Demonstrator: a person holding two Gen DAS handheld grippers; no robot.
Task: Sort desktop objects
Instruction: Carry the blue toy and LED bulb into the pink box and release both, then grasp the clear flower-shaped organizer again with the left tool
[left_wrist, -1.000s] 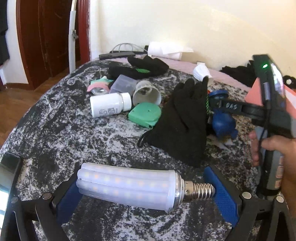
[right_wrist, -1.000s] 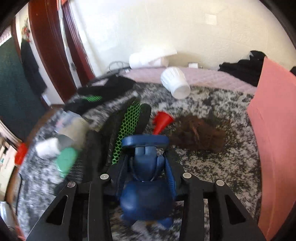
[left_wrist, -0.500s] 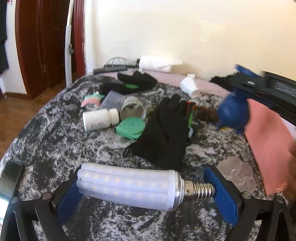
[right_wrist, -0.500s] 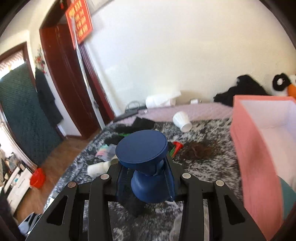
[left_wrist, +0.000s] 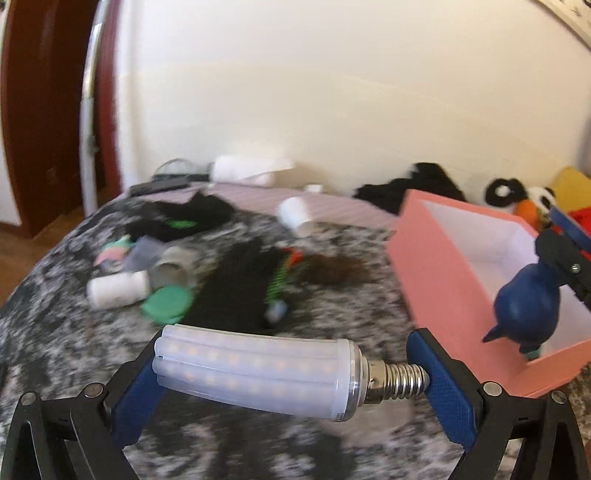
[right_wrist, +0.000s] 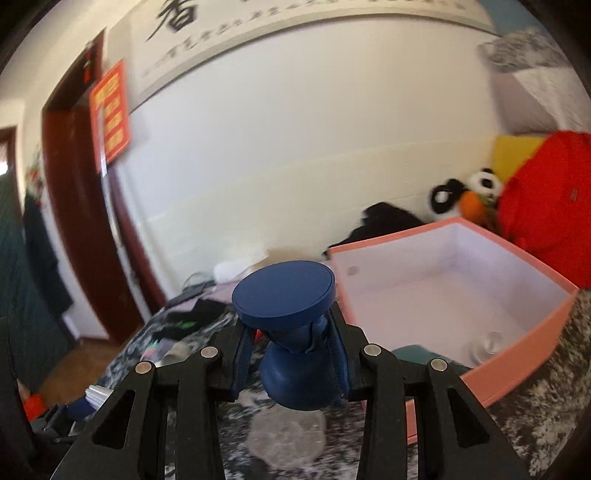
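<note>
Left wrist view: LED corn bulb (left_wrist: 255, 373) lies crosswise between the blue pads of the left claw (left_wrist: 291, 384), long axis left-right, screw base pointing right and touching the right pad, dome end against the left pad. Claw set wide, clamped on the bulb end to end, above the mottled black-and-white counter (left_wrist: 55, 332). No readable print on the bulb.

Beyond it, blurred: green round case (left_wrist: 166, 304), white bottle (left_wrist: 116, 291) lying on its side, black glove (left_wrist: 240, 288) with green trim, brown clump (left_wrist: 332, 269), white paper cup (left_wrist: 297, 216) tipped over. To the right, pink box (left_wrist: 436, 266), open top, white inside. Blue phone holder (left_wrist: 528, 308) hangs over the box's near corner, bulb end down.

Right wrist view: right claw (right_wrist: 291, 360) closed narrow on the neck of the blue phone holder (right_wrist: 284, 291), round disc up and facing the camera, long axis roughly vertical. Pink box (right_wrist: 517, 354) sits just right of and behind it. Far wall: black calligraphy scroll (right_wrist: 177, 14) and red door notice (right_wrist: 110, 114), characters too blurred to read.
</note>
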